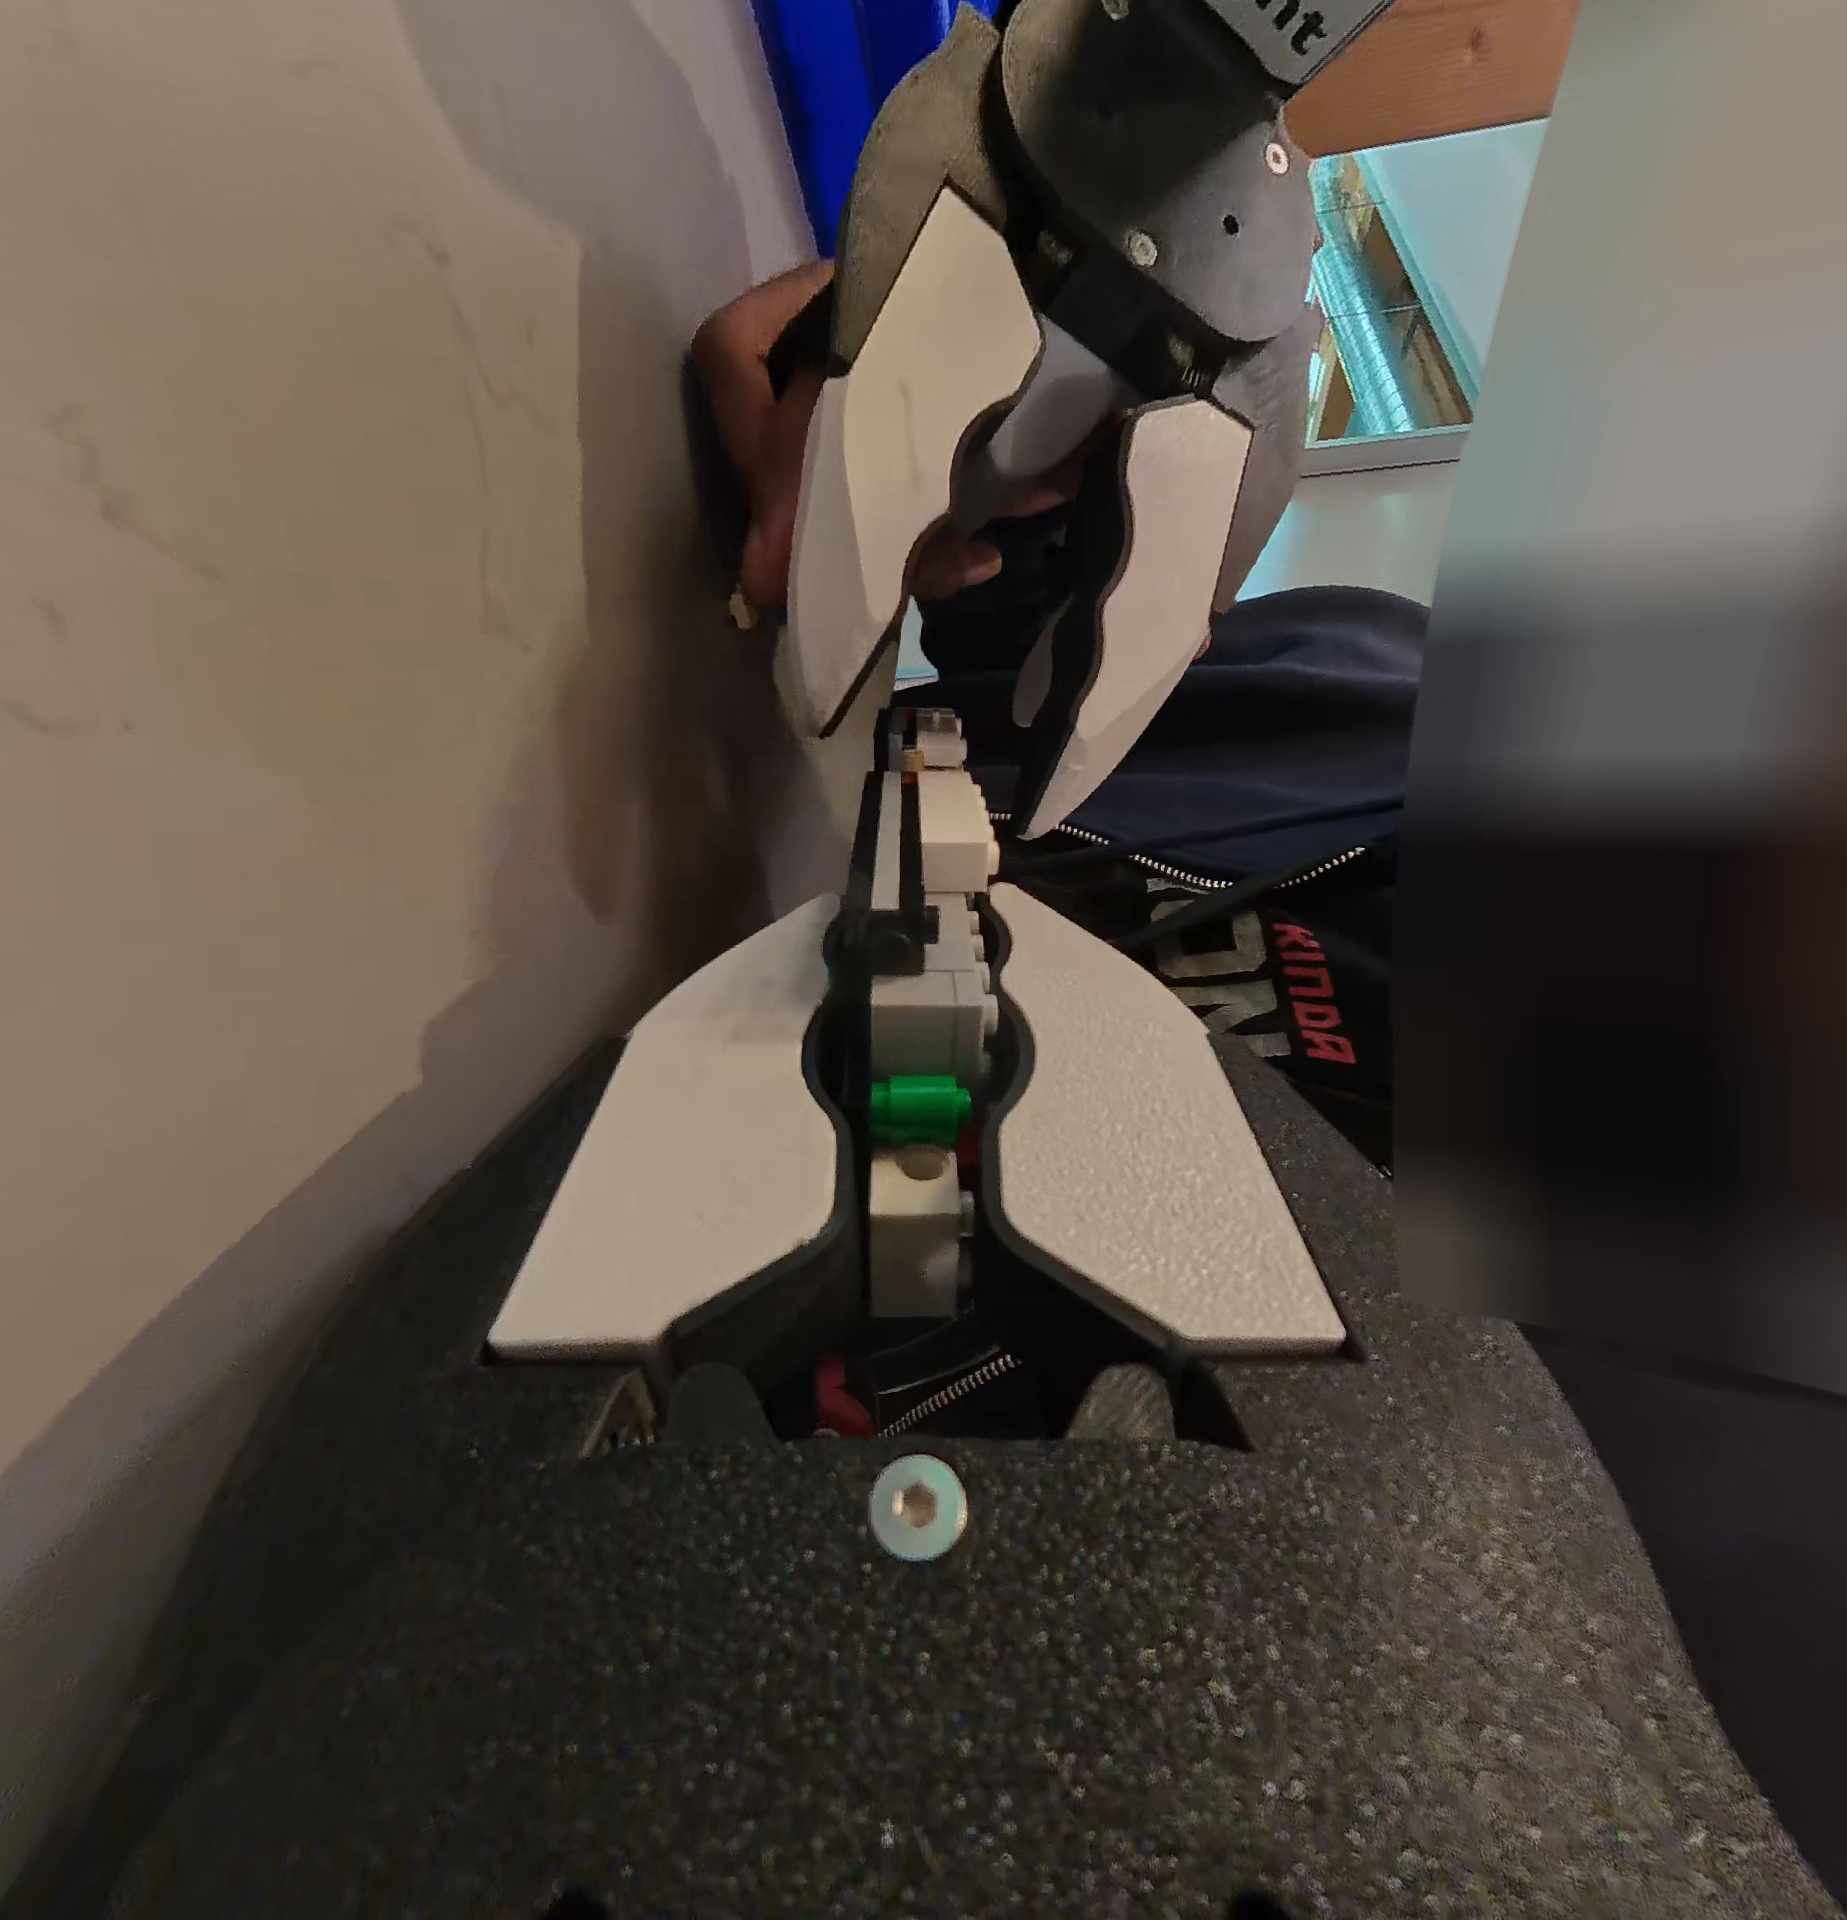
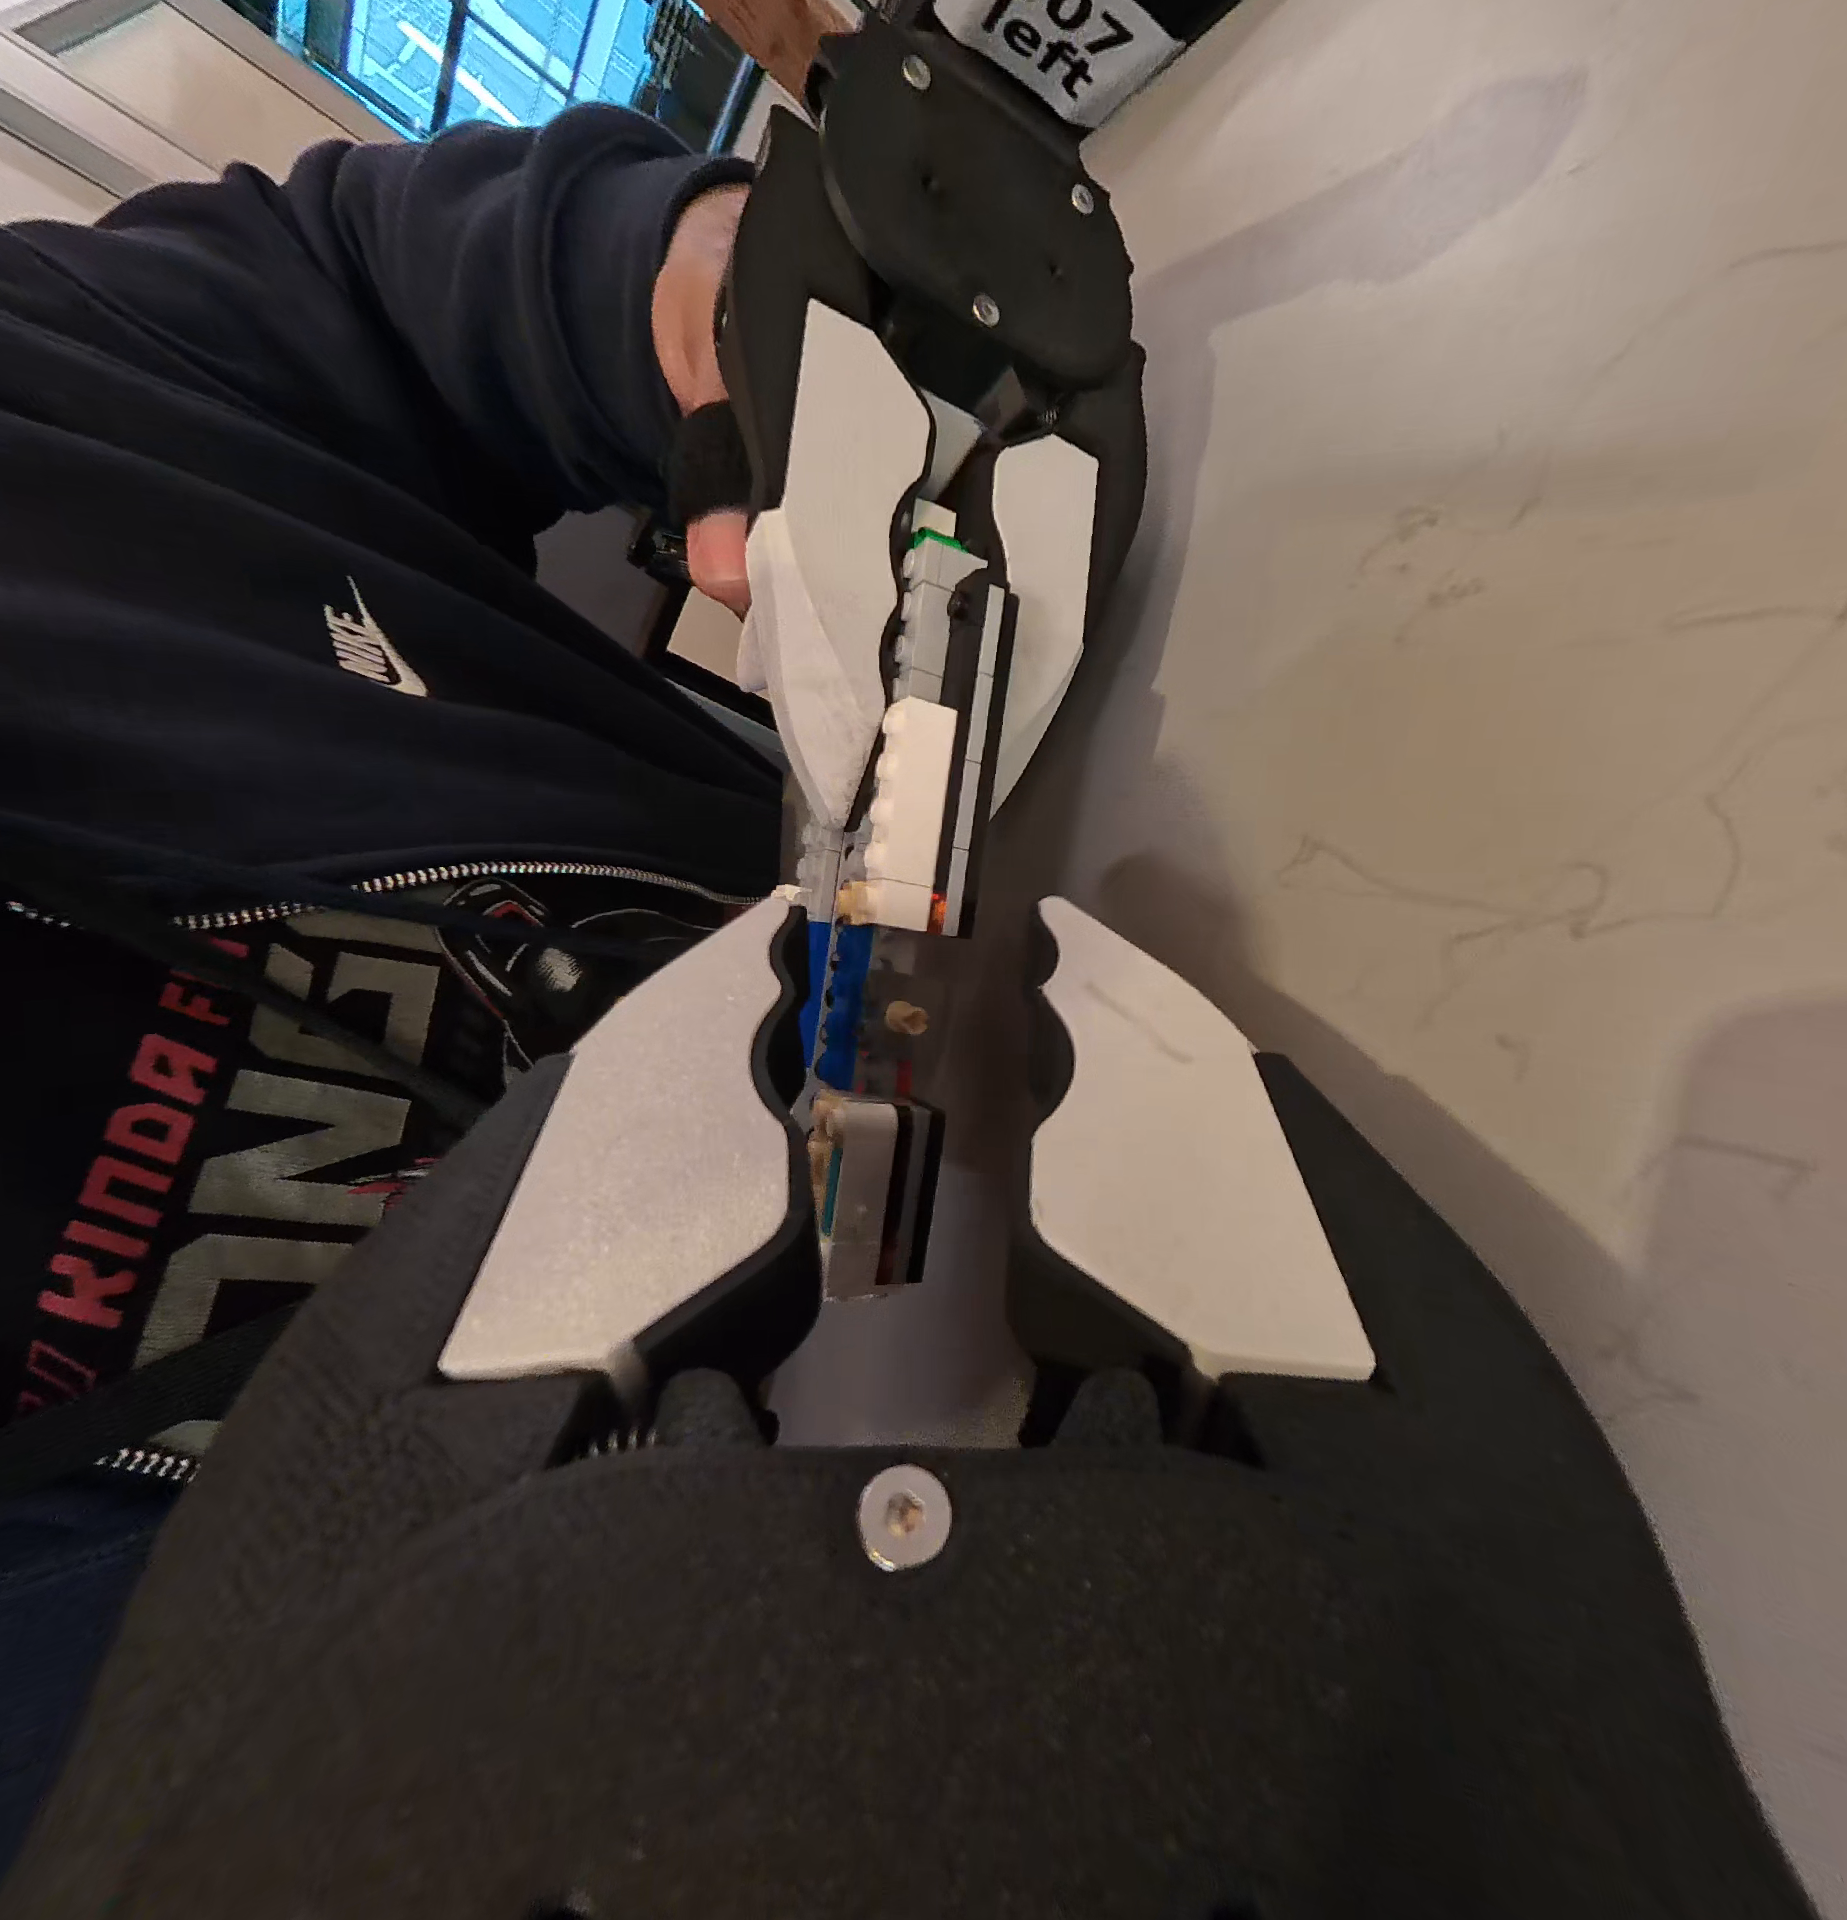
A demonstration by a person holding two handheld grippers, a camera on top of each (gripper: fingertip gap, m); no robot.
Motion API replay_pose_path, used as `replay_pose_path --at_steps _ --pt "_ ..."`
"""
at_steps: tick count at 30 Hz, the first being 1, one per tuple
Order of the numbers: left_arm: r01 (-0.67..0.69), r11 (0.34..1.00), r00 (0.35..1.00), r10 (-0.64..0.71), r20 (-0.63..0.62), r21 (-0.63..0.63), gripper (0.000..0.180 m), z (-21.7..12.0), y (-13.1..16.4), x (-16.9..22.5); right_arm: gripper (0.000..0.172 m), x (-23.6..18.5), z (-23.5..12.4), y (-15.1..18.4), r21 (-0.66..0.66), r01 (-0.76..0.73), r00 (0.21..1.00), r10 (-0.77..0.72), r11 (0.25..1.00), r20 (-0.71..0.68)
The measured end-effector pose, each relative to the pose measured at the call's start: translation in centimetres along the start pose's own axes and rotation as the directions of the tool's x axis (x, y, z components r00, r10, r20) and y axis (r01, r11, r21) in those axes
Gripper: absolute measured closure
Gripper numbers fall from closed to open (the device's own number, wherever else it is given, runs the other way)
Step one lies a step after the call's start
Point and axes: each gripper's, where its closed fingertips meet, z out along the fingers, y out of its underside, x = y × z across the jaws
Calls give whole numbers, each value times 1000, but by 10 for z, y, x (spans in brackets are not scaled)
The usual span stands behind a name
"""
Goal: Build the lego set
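A long brick-built model (image 1: 929, 1018) of grey, white and black bricks with a green piece is clamped between the pads of my left gripper (image 1: 914, 914). In the right wrist view the left gripper (image 2: 908, 810) is shut on the model's far half. The model's near end (image 2: 867, 1195), grey and black with a blue strip, lies between the fingers of my right gripper (image 2: 911, 914). It rests against the left finger (image 2: 690, 1091). A clear gap separates it from the right finger (image 2: 1158, 1091), so this gripper is open. The right gripper (image 1: 940, 769) straddles the model's far tip in the left wrist view.
A white marbled surface (image 2: 1521, 623) runs close along one side of both grippers and also shows in the left wrist view (image 1: 275, 623). A person in a dark zipped hooded jacket (image 2: 275, 520) is on the other side. A window (image 2: 462, 62) is behind. The tips of both grippers are at nearly the same place.
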Motion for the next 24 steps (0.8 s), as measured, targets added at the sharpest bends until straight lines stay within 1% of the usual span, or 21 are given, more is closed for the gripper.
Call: replay_pose_path --at_steps 4,19,24 --pt "4 1000 999 -3 36 -10 161 2 1 -2 133 1 1 3 -15 -1 1000 0 1000 -6" --pt "-14 996 997 20 71 -90 161 7 8 0 135 -2 8 14 -99 -5 1000 7 995 27" --pt "-18 995 996 26 82 -98 161 6 8 -3 146 -5 10 15 -99 -16 998 21 995 53"
